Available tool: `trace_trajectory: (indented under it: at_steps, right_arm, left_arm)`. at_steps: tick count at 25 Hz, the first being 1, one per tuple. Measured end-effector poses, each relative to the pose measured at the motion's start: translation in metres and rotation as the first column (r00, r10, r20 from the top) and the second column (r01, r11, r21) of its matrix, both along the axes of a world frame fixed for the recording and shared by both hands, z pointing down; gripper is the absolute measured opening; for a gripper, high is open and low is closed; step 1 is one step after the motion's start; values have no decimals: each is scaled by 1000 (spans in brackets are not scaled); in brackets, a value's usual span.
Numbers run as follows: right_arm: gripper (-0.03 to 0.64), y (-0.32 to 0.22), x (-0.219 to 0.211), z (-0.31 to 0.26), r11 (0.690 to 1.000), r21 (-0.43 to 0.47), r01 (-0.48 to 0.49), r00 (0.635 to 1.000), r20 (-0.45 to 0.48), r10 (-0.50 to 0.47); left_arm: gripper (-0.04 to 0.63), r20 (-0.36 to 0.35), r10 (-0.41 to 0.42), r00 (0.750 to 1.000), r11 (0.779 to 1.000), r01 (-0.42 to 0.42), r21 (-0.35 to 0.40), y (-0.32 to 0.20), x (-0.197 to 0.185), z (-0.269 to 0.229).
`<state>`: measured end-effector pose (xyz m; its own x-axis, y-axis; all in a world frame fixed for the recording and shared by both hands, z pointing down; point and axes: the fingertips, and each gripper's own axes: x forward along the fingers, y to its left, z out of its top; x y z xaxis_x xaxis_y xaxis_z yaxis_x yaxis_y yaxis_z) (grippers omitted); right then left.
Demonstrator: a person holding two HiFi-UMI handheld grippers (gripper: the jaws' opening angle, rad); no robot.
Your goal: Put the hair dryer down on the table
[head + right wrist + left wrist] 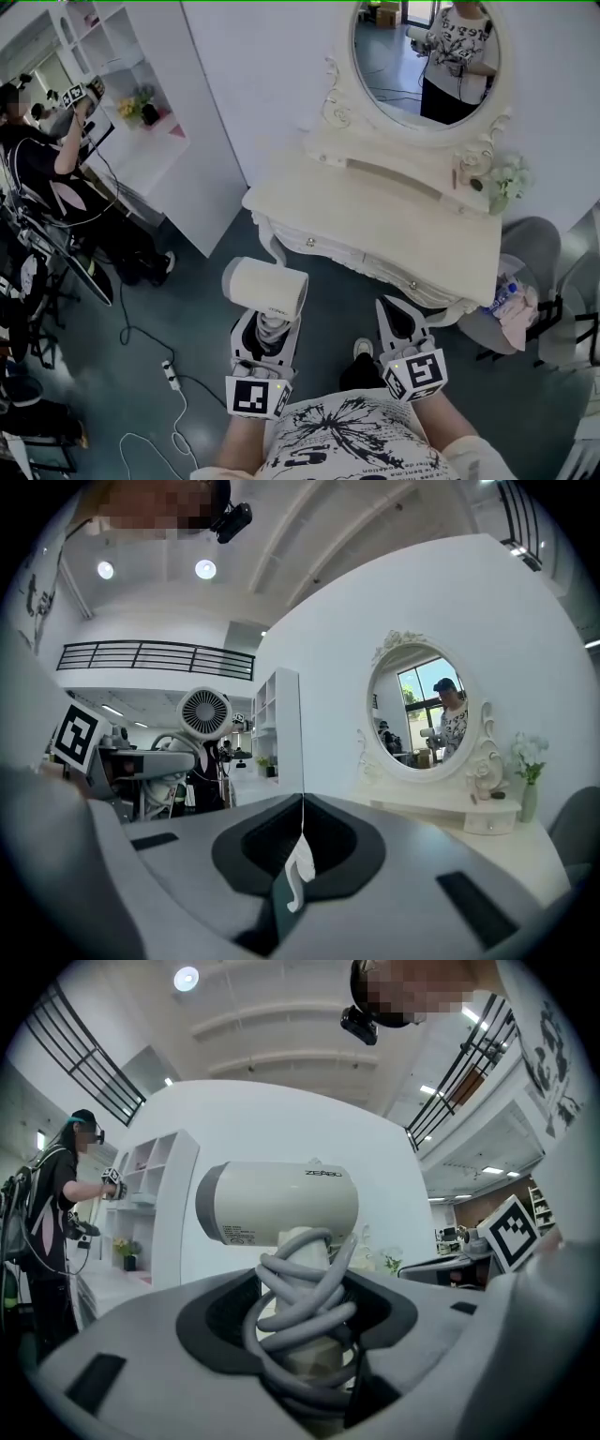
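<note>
On my far left, at about 9 o'clock in the head view, another person (37, 164) stands by a white shelf (131, 89). They are well apart from me and not part of my job.

Next comes my left gripper (265, 330), low down at about 7 o'clock. Its jaws squeeze the hair dryer (270, 287) by the handle. The grey cord (305, 1302) is wound round that handle, so the jaws stand wide, because the bundle is fat. I hold it there so the big round body sits on top and does not tip out. The dryer is up in the air over the floor, not over the table yet.

My right gripper (401, 323) is just beside it, at about 5 o'clock. Its jaws are pressed together with nothing to carry. Only a little white tag (298, 874) shows at the line where they meet. I think it waits because one gripper is enough here.

The table (375, 202) is at about 1 o'clock from the dryer, near but ahead of me. Its middle looks bare, and flowers (506, 180) stand at its right end. I think I should reach forward and lay the dryer on the bare part, away from the flowers, so nothing gets knocked.
</note>
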<state>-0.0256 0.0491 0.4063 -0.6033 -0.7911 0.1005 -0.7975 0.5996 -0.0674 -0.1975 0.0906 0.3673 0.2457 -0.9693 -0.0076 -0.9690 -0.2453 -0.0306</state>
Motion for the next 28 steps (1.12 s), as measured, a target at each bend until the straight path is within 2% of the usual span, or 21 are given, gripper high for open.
trace_trajectory:
  at_steps: [8, 16, 22, 28]
  right_arm:
    - [18, -119, 31, -16, 998, 23, 58, 998, -3, -58]
    - [18, -209, 86, -5, 999, -1, 37, 999, -1, -37]
    - [18, -250, 112, 10, 998, -26, -53, 999, -4, 53]
    - [18, -287, 128, 13, 987, -53, -149, 989, -17, 148]
  left_arm:
    - [252, -2, -42, 999, 999, 42, 13, -113, 36, -12]
    - [252, -30, -36, 999, 999, 36, -14, -209, 86, -2]
    - [252, -15, 48, 999, 998, -48, -45, -260, 108, 16]
    - [252, -8, 172, 985, 982, -172, -75, -323, 131, 19]
